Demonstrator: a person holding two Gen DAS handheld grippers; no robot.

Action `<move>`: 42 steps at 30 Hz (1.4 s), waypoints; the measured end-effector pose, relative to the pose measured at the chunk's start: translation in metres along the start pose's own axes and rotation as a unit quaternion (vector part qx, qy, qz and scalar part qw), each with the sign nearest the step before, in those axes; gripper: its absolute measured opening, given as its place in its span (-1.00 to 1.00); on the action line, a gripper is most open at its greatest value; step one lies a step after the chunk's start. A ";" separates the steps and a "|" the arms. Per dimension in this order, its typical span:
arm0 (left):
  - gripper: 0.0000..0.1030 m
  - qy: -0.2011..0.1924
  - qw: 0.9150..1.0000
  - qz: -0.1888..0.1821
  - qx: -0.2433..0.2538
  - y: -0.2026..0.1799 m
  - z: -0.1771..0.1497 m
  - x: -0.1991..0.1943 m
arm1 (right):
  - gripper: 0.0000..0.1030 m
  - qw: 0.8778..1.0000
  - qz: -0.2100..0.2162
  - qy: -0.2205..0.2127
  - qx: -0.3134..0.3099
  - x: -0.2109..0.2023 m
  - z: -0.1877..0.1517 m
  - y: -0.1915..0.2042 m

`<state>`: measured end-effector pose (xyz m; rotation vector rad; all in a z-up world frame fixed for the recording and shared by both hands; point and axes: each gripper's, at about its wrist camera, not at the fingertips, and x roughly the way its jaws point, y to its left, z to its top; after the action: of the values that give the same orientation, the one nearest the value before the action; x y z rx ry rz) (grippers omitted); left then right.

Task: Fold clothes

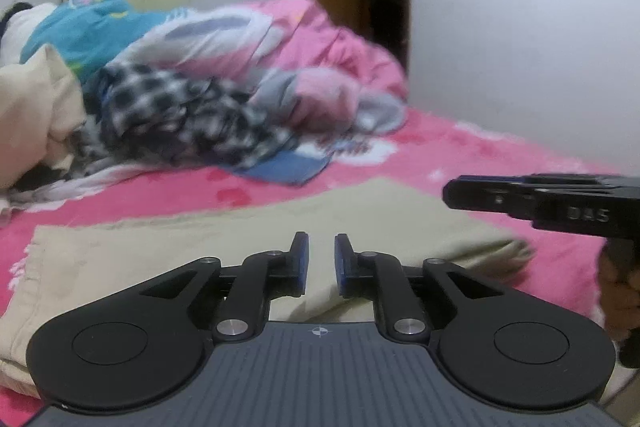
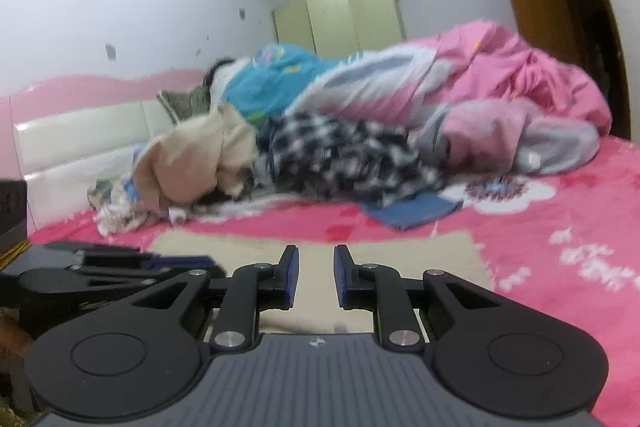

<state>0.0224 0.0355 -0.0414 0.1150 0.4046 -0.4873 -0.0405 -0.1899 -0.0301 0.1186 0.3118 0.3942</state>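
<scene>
- Cloth (image 1: 240, 243), beige, lies flat on the pink bed (image 1: 500, 147), near side, well apart from the heap of unfolded clothes (image 1: 180, 111) further back.
- Left gripper (image 1: 321, 243) hangs over the cloth's near part; its jaws are drawn almost together, only a slit between the blue pads, and nothing is in it.
- Right gripper (image 2: 316, 255) hangs just beside it, to the right, pointing the same way; its jaws stand a little wider, also empty.
- Neither pair of jaws touches the cloth: it spreads under and ahead of both, and its far edge runs across the bed beyond the tips.
- Step in hand, as I judge it: taking hold of the cloth for another fold, or leaving it as done. Which one, these views do not settle.
- To fold well, spread both jaws first, come down on the same edge, one near each corner, and pinch all layers.
- Lift both sides evenly and carry the edge straight across, so that the edges meet.
- Risk: pinching the fuzzy bed cover along with the cloth.
</scene>
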 end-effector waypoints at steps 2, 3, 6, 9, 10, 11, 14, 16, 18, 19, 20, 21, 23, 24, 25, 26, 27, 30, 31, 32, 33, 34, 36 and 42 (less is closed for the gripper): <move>-0.73 0.032 0.999 0.001 0.007 -0.001 -0.020 0.007 | -0.62 1.000 -0.006 0.022 -0.004 0.011 -0.013 -0.002; -0.73 0.030 1.000 0.002 0.005 0.000 -0.027 0.006 | -0.62 0.999 -0.004 0.033 -0.006 0.014 -0.026 -0.005; -0.72 0.021 1.000 0.004 -0.003 0.002 -0.039 0.001 | -0.63 0.999 -0.002 0.047 -0.018 0.017 -0.050 -0.010; -0.68 0.022 1.000 0.004 -0.015 0.005 -0.037 0.001 | -0.61 0.998 -0.008 0.054 -0.033 0.017 -0.039 -0.005; -0.68 0.021 1.000 0.004 -0.016 0.005 -0.036 0.001 | -0.61 0.998 -0.009 0.053 -0.028 0.016 -0.030 -0.005; -0.67 0.020 1.000 0.005 -0.017 0.005 -0.037 0.001 | -0.61 0.999 -0.012 0.041 -0.020 0.012 -0.023 -0.006; -0.65 0.016 1.000 0.007 -0.020 0.005 -0.039 -0.001 | -0.59 0.999 -0.041 0.030 -0.012 0.008 -0.017 -0.019; -0.64 0.012 1.000 0.008 -0.026 0.005 -0.040 0.000 | -0.55 0.996 -0.072 0.053 -0.007 0.014 -0.025 -0.032; -0.64 0.010 0.999 0.007 -0.031 0.006 -0.041 0.000 | -0.56 0.996 -0.066 0.065 0.012 0.019 -0.039 -0.047; -0.64 0.010 0.999 0.007 -0.031 0.006 -0.041 0.000 | -0.55 0.996 -0.065 0.065 0.021 0.019 -0.034 -0.048; -0.64 0.010 0.999 0.008 -0.032 0.006 -0.041 -0.001 | -0.54 0.995 -0.064 0.064 0.029 0.018 -0.028 -0.049; -0.63 0.010 0.999 0.008 -0.033 0.006 -0.041 -0.001 | -0.54 0.995 -0.064 0.061 0.035 0.017 -0.022 -0.049; -0.63 0.010 0.999 0.008 -0.034 0.007 -0.041 -0.001 | -0.54 0.996 -0.073 0.040 0.026 0.017 -0.008 -0.050; -0.62 0.009 0.999 0.009 -0.035 0.006 -0.041 -0.001 | -0.54 0.996 -0.078 0.034 0.022 0.018 -0.003 -0.052; -0.62 0.007 0.999 0.009 -0.035 0.006 -0.042 -0.002 | -0.54 0.995 -0.088 0.044 0.019 0.025 -0.001 -0.058; -0.62 0.006 0.999 0.010 -0.036 0.006 -0.043 -0.002 | -0.54 0.994 -0.097 0.055 0.017 0.032 0.000 -0.064; -0.62 0.005 0.999 0.009 -0.039 0.006 -0.043 -0.002 | -0.54 0.992 -0.108 0.070 0.013 0.040 0.000 -0.070; -0.62 0.003 0.999 0.008 -0.046 0.008 -0.043 -0.002 | -0.54 0.986 -0.120 0.116 0.025 0.057 -0.013 -0.091; -0.62 0.003 0.999 0.007 -0.045 0.008 -0.043 -0.002 | -0.55 0.984 -0.120 0.125 0.033 0.057 -0.004 -0.093; -0.62 0.002 0.999 0.006 -0.047 0.009 -0.043 -0.002 | -0.54 0.984 -0.126 0.121 0.036 0.056 0.005 -0.093; -0.62 0.001 0.999 0.006 -0.048 0.009 -0.044 -0.002 | -0.54 0.984 -0.128 0.115 0.040 0.055 0.014 -0.094; -0.62 0.000 0.999 0.006 -0.049 0.009 -0.045 -0.003 | -0.54 0.987 -0.116 0.101 0.048 0.053 0.023 -0.095; -0.62 -0.001 0.999 0.006 -0.049 0.009 -0.045 -0.003 | -0.54 0.990 -0.105 0.087 0.039 0.060 0.037 -0.096; -0.61 -0.006 0.998 0.008 -0.057 0.009 -0.047 -0.003 | -0.57 0.984 -0.075 0.162 0.030 0.118 0.021 -0.113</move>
<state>0.0074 0.0542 -0.0829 0.0060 0.4181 -0.4480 0.1100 -0.2485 -0.0621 0.0890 0.6500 0.2537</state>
